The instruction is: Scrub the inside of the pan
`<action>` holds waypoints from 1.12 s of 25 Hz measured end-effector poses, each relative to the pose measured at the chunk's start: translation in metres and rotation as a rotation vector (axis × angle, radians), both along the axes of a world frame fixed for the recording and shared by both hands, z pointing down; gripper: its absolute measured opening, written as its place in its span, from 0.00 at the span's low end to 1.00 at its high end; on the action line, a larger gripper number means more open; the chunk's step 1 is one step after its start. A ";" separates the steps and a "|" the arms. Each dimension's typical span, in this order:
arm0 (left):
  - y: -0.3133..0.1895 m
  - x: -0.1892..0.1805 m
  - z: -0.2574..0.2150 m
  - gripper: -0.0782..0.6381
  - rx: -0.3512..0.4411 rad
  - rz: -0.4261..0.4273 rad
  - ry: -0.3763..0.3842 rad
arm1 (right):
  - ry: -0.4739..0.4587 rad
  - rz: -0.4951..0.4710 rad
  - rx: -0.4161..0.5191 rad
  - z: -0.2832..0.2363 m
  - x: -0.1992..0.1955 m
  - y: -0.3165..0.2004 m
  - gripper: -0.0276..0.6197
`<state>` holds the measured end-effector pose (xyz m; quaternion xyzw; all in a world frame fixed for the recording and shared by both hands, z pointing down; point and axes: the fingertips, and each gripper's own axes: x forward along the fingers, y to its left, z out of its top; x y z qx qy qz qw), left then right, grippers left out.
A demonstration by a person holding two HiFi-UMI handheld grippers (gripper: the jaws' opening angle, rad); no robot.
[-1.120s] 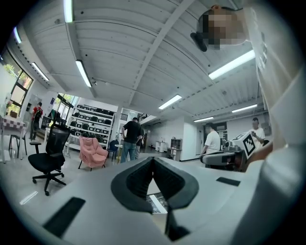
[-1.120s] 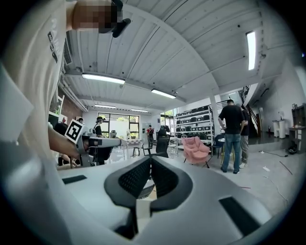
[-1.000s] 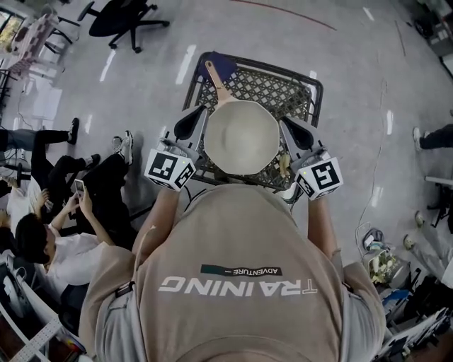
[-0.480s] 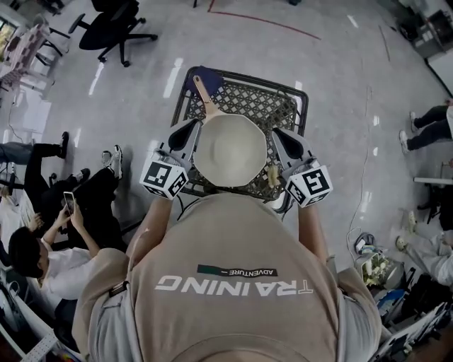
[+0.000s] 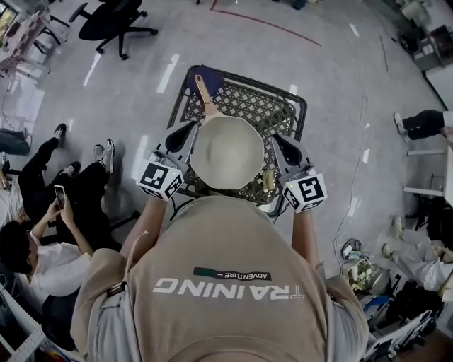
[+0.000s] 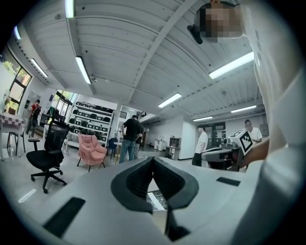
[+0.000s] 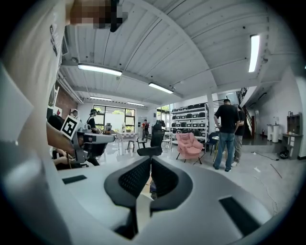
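A cream pan (image 5: 226, 152) with a wooden handle (image 5: 204, 93) pointing to the far left rests on a black lattice table (image 5: 287, 106). My left gripper (image 5: 185, 129) sits against the pan's left side and my right gripper (image 5: 278, 140) against its right side; whether either touches the rim is unclear. A small yellowish piece (image 5: 268, 180) lies on the lattice beside the right gripper. In the left gripper view the left gripper (image 6: 153, 160) is shut with nothing between its jaws. In the right gripper view the right gripper (image 7: 151, 161) is likewise shut and empty.
A blue item (image 5: 207, 74) lies under the handle's end. A black office chair (image 5: 113, 21) stands at the far left, a seated person with a phone (image 5: 49, 233) at the near left, someone's legs (image 5: 425, 124) at the right. A pink armchair (image 7: 190, 145) and standing people (image 6: 130, 136) are further off.
The head view has shifted a little, so the table and pan sit slightly lower and further left in it. Both grippers keep their places beside the pan, still shut.
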<state>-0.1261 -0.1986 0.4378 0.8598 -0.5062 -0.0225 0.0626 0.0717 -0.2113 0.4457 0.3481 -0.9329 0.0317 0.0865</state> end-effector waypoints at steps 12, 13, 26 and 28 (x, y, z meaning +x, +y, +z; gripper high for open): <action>0.004 -0.014 0.010 0.13 -0.015 -0.027 0.020 | 0.026 -0.020 -0.049 0.018 -0.014 0.001 0.07; 0.005 -0.014 0.012 0.13 -0.018 -0.027 0.020 | 0.039 -0.029 -0.053 0.022 -0.015 0.002 0.07; 0.022 -0.001 0.012 0.13 -0.026 -0.049 -0.008 | 0.001 -0.056 -0.049 0.030 -0.005 0.008 0.07; 0.023 0.000 0.013 0.13 -0.030 -0.055 -0.009 | 0.000 -0.060 -0.052 0.031 -0.003 0.009 0.07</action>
